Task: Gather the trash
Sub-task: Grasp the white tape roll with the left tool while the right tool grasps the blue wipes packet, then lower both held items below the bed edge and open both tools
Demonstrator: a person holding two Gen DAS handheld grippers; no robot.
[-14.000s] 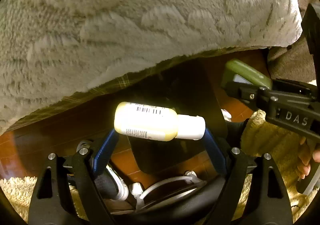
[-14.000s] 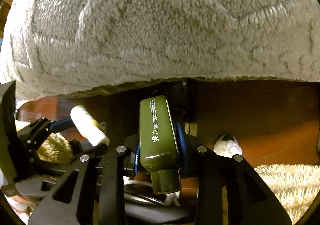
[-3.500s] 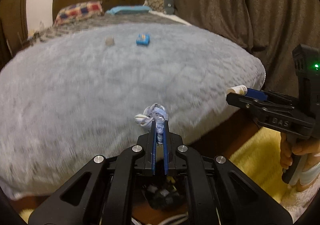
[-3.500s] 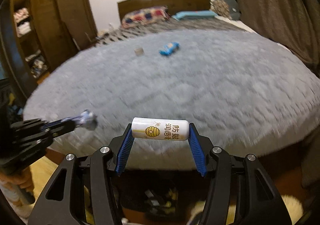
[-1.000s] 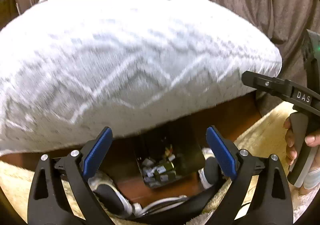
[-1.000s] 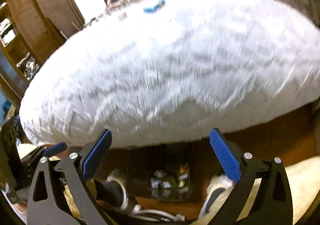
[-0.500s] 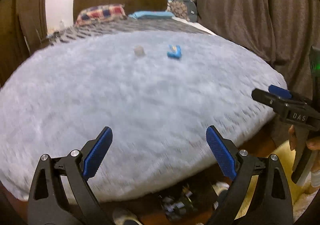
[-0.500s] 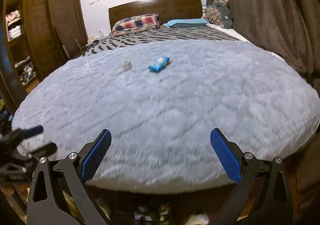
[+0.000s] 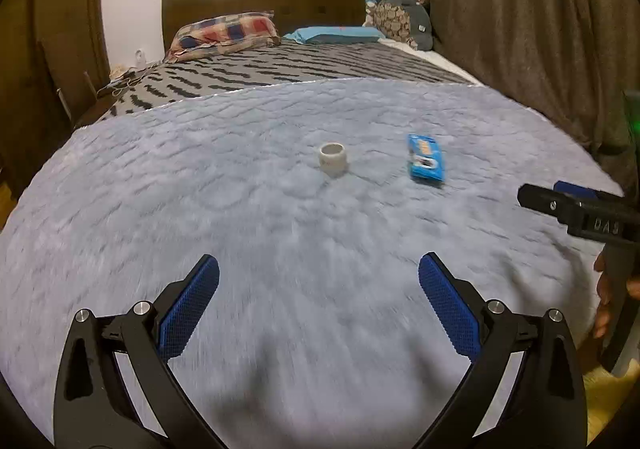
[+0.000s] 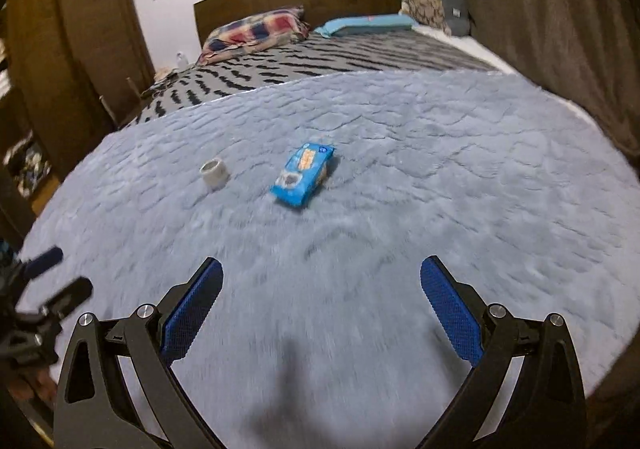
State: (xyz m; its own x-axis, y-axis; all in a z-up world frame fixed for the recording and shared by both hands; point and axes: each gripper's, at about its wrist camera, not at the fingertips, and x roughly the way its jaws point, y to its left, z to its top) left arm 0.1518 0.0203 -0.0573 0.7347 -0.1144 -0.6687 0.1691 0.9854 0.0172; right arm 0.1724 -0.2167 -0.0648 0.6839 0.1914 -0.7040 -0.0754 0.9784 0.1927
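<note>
Both claws, left gripper (image 9: 319,291) and right gripper (image 10: 321,293), spread wide and empty; crinkly blue snack wrapper (image 10: 303,173) and small white tape roll (image 9: 333,159) lie well ahead on fluffy grey blanket (image 9: 240,233).

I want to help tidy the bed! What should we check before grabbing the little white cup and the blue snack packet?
1. Left gripper open and holding nothing: ok.
2. Right gripper open and holding nothing: ok.
3. Small white cup in plain sight on the blanket, nothing on top of it: ok.
4. Blue snack packet lying flat, apart from the cup: ok.
5. Grippers close enough to grab: not ok, both items lie well ahead of the fingers.
6. Packet empty or full: cannot tell.
</note>
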